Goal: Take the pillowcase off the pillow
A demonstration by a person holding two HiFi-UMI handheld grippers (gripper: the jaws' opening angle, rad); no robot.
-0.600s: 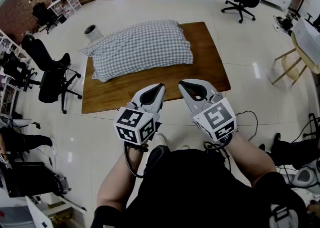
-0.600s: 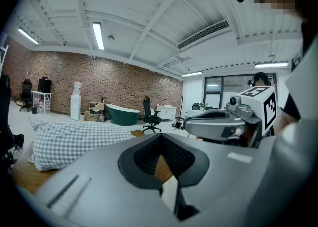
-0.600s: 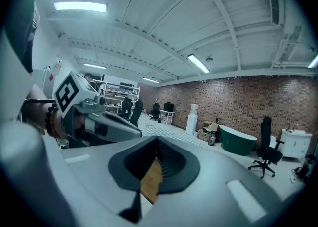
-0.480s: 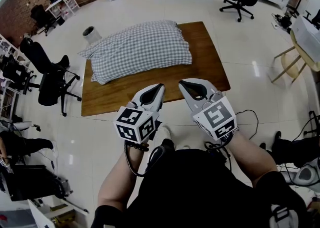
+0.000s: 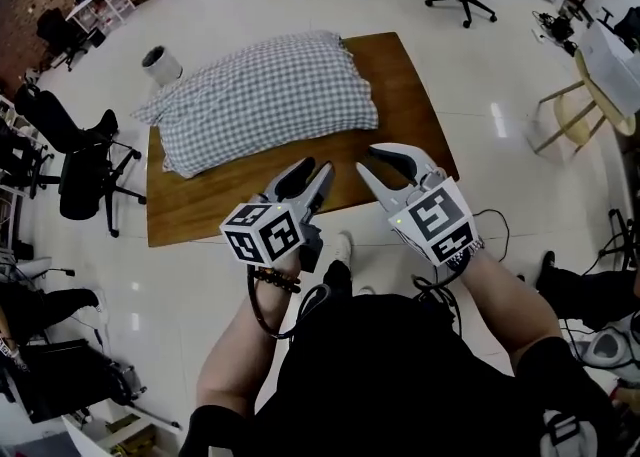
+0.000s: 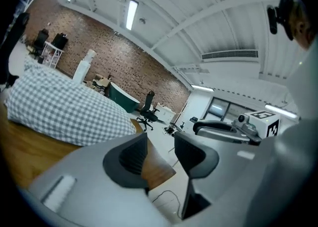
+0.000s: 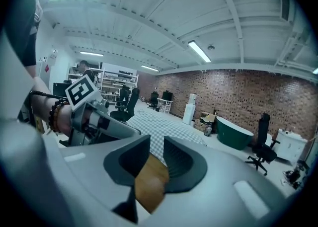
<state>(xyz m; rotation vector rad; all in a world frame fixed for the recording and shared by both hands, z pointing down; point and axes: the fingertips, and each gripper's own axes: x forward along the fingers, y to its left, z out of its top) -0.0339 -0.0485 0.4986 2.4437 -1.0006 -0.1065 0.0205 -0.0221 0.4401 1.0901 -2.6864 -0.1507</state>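
Level: left gripper (image 5: 318, 166), right gripper (image 5: 366, 158) (jaws apart).

Jaws apart, left tool (image 6: 160, 144) faces checked pillow (image 6: 64, 109).

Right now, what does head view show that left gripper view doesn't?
Head view only: the whole wooden table, the left gripper seen from above, and a white cylinder on the floor past the table. Left gripper view only: ceiling lights, and that gripper's jaws standing apart with nothing between them. Both: the checked pillow lying on the table, and the right gripper.
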